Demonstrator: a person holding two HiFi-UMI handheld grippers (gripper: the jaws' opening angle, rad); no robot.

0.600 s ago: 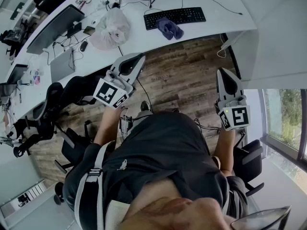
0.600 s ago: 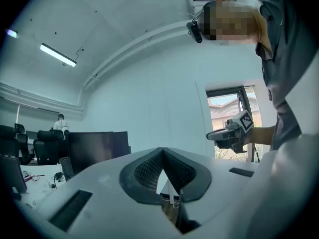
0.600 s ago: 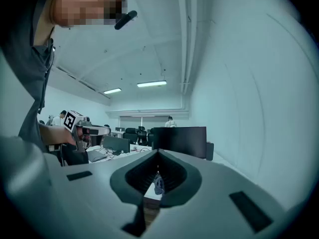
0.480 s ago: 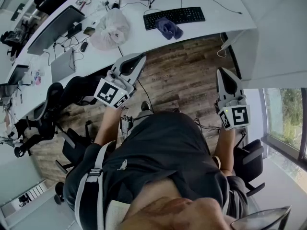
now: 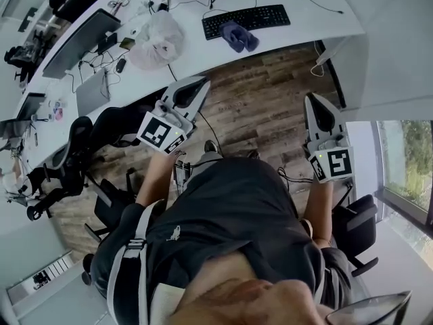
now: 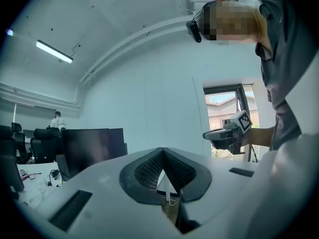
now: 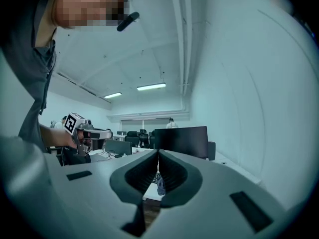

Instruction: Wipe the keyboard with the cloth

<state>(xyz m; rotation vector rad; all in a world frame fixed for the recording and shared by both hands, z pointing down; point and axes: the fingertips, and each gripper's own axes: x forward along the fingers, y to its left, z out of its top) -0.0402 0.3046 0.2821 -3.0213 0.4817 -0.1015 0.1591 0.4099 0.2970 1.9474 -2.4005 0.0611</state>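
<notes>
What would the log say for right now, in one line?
left gripper: shut, empty | right gripper: shut, empty | cloth: lying on keyboard | wiping: not started

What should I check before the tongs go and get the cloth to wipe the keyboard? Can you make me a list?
1. Cloth easy to find: ok. The cloth lies at the front edge of the keyboard on the desk.
2. Left tongs empty: ok. They are shut with nothing between them.
3. Right tongs empty: ok. They are shut with nothing between them.
4. Tongs open for grabbing: not ok. Both are shut.
5. Tongs close to the cloth: not ok. Both are over the floor, short of the desk.
6. Where the keyboard is dirty: cannot tell. It is too small to see.
</notes>
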